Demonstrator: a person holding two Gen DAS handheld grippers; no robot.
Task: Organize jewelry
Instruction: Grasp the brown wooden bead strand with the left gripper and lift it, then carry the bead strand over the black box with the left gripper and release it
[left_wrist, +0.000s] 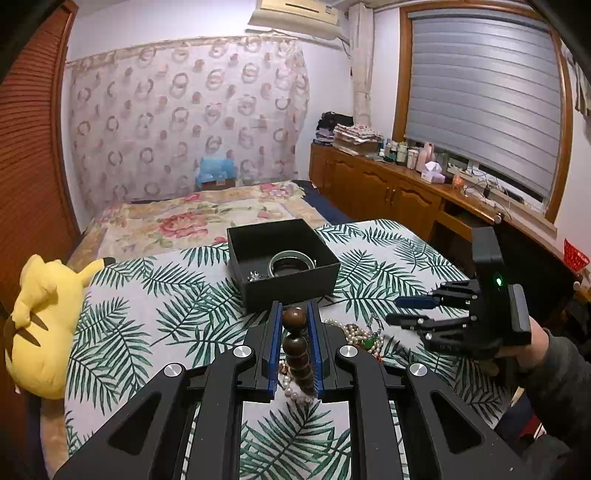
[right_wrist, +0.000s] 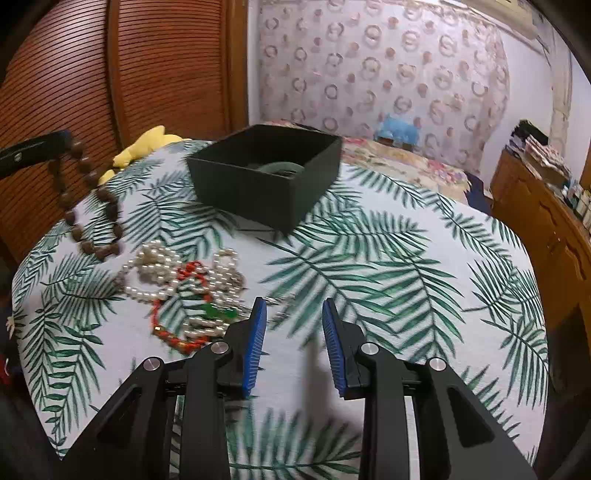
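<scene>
Bangle (left_wrist: 291, 263) sits in the box (left_wrist: 295, 291); left gripper (left_wrist: 294, 325) pinches brown beads (left_wrist: 295, 347); right gripper (right_wrist: 293, 345) spread; pearls (right_wrist: 162, 273) remain at 9 o'clock.

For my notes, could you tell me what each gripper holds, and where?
Left gripper: brown bead string, pinched at its top beads. Right gripper: nothing.

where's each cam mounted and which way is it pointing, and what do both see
Left wrist: sits on the left gripper, looking along its fingers, shut on a brown bead bracelet, toward the black box, bed and window; the right gripper and a sleeved hand show.
Right wrist: sits on the right gripper, jaws apart and empty, looking down over the leaf-print cloth toward the wardrobe; no hand shows.
Shared: box, bracelet, pearl pile, yellow plush toy.
</scene>
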